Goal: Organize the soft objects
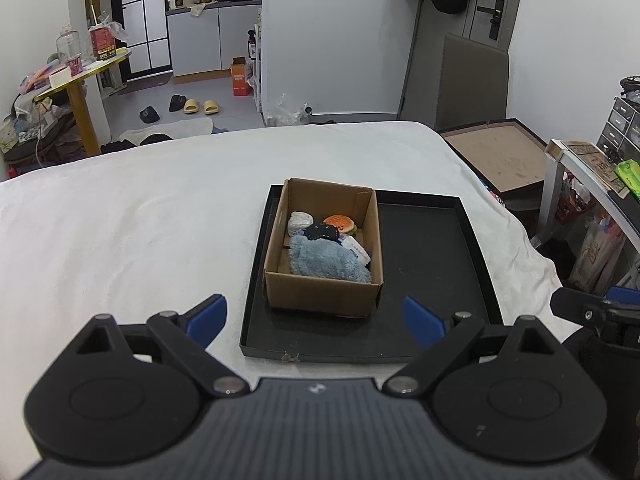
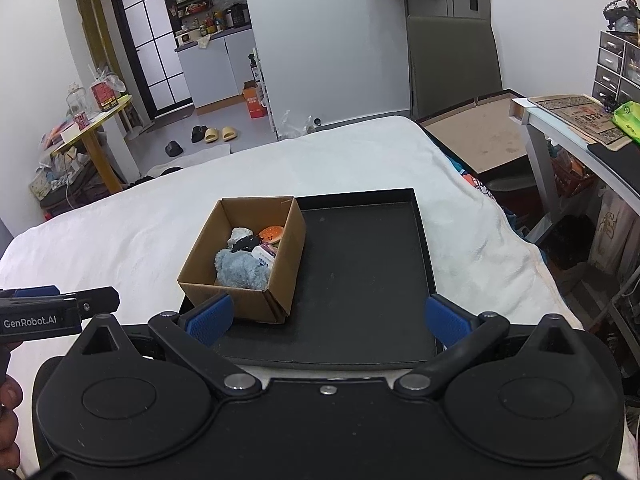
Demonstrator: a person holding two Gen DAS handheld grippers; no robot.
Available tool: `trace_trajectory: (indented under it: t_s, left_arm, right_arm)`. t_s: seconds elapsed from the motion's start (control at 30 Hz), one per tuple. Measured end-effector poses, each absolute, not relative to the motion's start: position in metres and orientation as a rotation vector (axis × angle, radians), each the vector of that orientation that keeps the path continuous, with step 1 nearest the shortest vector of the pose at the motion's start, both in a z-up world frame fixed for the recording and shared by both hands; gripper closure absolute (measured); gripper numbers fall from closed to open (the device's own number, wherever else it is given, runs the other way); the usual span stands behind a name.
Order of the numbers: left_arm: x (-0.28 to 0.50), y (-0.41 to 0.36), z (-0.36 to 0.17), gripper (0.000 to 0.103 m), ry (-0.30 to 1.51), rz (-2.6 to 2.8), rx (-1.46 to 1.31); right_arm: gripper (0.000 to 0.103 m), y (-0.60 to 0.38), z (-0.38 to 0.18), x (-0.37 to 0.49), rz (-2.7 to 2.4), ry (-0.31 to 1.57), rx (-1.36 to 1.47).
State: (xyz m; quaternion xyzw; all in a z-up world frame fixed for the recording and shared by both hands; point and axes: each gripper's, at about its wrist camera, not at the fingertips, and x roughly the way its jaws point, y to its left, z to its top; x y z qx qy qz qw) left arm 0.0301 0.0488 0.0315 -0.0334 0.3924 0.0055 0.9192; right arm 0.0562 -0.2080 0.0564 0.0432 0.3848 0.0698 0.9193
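The soft objects lay heaped in a cardboard box (image 1: 324, 276): a blue fluffy cloth (image 1: 324, 260) nearest the front, a dark plush (image 1: 321, 232) behind it, a burger toy (image 1: 340, 223) and a grey bundle (image 1: 300, 222) at the back, with a white packet (image 1: 357, 250) wedged against the right wall. The box stood in the left part of a black tray (image 1: 432, 272), whose right part was bare, and the tray lay on a bed (image 1: 140, 220) covered with a white sheet.

Both grippers hung back from the tray's near edge and held nothing. The left gripper (image 1: 316, 318) had its blue pads spread wide apart, pointing at the box; the right gripper (image 2: 328, 318) was likewise spread wide, aimed at the bare part of the tray.

With every item in the box and nothing in either gripper, the step looked to be either the very start, before unpacking onto the tray, or the very end, after packing; the views alone could not settle which. If unpacking was due, the next move would call for a gripper to descend over the box rim and pinch the blue cloth, which lay topmost, without dragging the light box along.
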Motion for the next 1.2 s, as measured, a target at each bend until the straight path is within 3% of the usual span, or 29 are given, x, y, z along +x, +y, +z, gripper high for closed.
trace_trajectory:
  t_s: [1.2]
  left_arm:
    - [0.0310, 0.0440, 0.0245, 0.009, 0.822, -0.008, -0.063]
  right_arm:
    - [0.000, -0.2114, 0.0562, 0.0542, 0.134, 0.791, 0.083]
